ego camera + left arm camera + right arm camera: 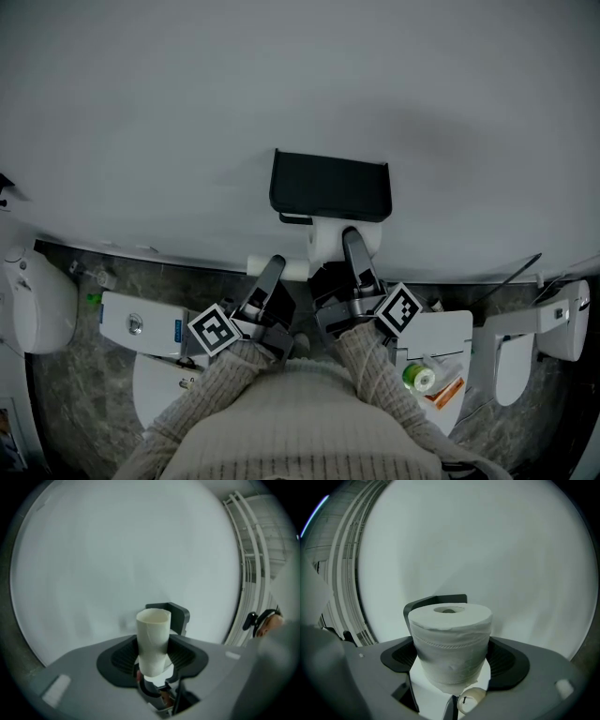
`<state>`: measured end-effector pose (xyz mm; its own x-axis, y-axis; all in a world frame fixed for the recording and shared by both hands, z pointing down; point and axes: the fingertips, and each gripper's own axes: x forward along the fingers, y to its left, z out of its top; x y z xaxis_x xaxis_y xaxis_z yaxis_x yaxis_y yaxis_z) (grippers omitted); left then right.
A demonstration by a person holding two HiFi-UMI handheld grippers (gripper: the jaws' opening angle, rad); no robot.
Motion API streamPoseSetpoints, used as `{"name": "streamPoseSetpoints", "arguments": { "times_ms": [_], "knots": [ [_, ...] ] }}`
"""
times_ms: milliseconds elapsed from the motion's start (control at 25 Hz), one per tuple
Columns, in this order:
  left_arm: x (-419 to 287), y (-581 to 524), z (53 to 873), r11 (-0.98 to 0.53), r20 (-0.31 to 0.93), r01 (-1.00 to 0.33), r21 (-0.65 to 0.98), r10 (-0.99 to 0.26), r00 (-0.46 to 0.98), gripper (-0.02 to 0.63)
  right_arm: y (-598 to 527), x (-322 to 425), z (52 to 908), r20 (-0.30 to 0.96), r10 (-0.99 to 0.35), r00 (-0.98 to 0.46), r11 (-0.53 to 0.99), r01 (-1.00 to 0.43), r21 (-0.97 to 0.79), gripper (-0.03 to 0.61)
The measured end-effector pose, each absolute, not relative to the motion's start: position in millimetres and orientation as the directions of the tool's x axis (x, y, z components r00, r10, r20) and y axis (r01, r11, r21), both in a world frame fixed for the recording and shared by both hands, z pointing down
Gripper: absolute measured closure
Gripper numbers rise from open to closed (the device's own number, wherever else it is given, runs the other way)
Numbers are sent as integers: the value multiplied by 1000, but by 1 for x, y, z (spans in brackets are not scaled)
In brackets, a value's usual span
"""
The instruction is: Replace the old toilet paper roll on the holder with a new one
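Sleeves point(370, 370) of a knitted sweater fill the near edge of the head view and carry both grippers toward a pale wall point(281, 84). On that wall hangs the black holder point(330, 186), with no roll visible on it. It lies directly ahead of and just above the jaws of the right gripper point(352, 246), and ahead and to the right of the left gripper point(272, 272), so the right hand is the nearer. Right jaws are pinched on the new toilet paper roll point(451, 648), pads against its wound sides. The roll's axis runs square to the line from pad to pad, and the flat end with the core hole is turned up in the right gripper view, with the holder's edge just behind it. Left jaws are closed on the empty cardboard tube point(153, 641), likewise held crosswise, its open end uppermost in the left gripper view. By this reading the old tube is already off, and the coming move must line the roll's core up with the holder's spindle, which no view shows.
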<state>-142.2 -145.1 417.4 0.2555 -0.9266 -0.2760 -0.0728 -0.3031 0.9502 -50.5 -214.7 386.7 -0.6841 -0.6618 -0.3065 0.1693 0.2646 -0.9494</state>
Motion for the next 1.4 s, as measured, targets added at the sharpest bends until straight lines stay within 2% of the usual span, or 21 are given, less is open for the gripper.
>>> {"name": "streamPoseSetpoints", "arguments": {
  "times_ms": [520,1400],
  "knots": [
    [-176,-127,416,-299,-277,-97,949,-942,189,437,-212,-85,391,-300,-646,-702,257,169,-951,126],
    [-164,-132,415,-300,-282,-72,951,-940,193,437,-208,-82,393,-299,-636,-712,236,189,-953,123]
  ]
}}
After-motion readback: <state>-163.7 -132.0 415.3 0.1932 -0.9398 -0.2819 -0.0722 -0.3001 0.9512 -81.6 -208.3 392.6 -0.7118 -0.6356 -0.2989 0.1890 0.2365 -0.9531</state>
